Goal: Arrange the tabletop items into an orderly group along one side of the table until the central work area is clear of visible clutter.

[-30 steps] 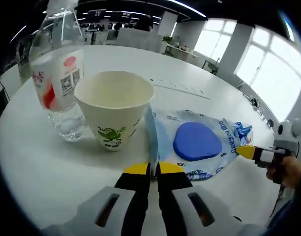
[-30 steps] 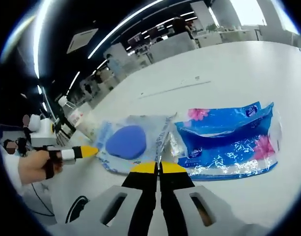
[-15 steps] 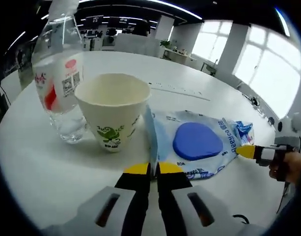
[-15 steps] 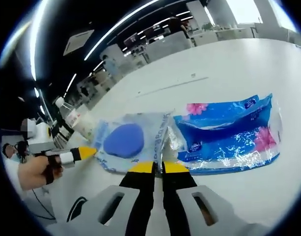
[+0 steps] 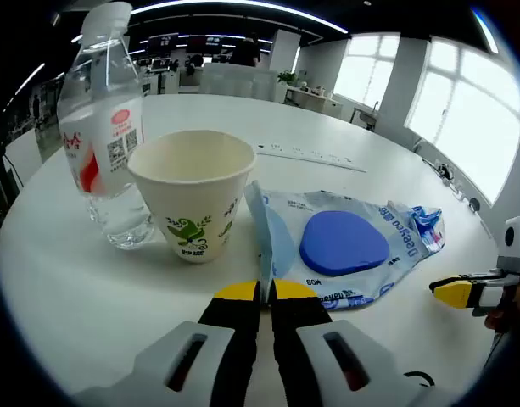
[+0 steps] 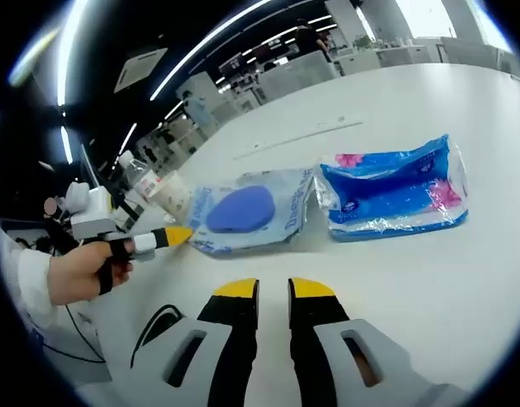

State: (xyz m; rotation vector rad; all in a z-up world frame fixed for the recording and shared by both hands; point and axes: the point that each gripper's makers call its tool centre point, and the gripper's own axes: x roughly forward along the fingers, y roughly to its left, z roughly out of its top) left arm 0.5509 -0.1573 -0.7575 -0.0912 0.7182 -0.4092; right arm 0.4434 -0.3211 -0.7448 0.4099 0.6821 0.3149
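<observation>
Left gripper view: the left tool (image 5: pixel 266 292) has its yellow-tipped jaws pressed together on the near edge of the clear pouch (image 5: pixel 340 250), which holds a blue oval pad and lies flat on the white bench (image 5: pixel 64 288). The pouch's long axis runs from the left tool's tips toward the right tool (image 5: pixel 453 292), its crumpled blue-printed end pointing that way. Just left of the pouch stands an upright paper cup (image 5: pixel 194 199), mouth open upward, its base close to the pouch's raised edge; whether they touch cannot be told. Beside the cup, farther left, stands an upright water bottle (image 5: pixel 103 140) with a red-and-white label.

Right gripper view: the right tool (image 6: pixel 272 290) hangs above bare bench with a narrow gap between its jaws, gripping nothing. Ahead of it the pouch (image 6: pixel 253 216) lies with the blue tissue pack (image 6: pixel 394 191) just beside it on the right, the two nearly end to end across the view; the pack's long axis follows the same line. The left tool (image 6: pixel 176 236) comes in from the left in a person's hand (image 6: pixel 83 270), its tip at the pouch's left edge. The cup (image 6: pixel 175 197) and bottle (image 6: pixel 139 180) stand behind that tip.

The bench (image 6: pixel 463 280) is broad, white and rounded. Beyond it lies an open office with ceiling light strips, desks and large bright windows.
</observation>
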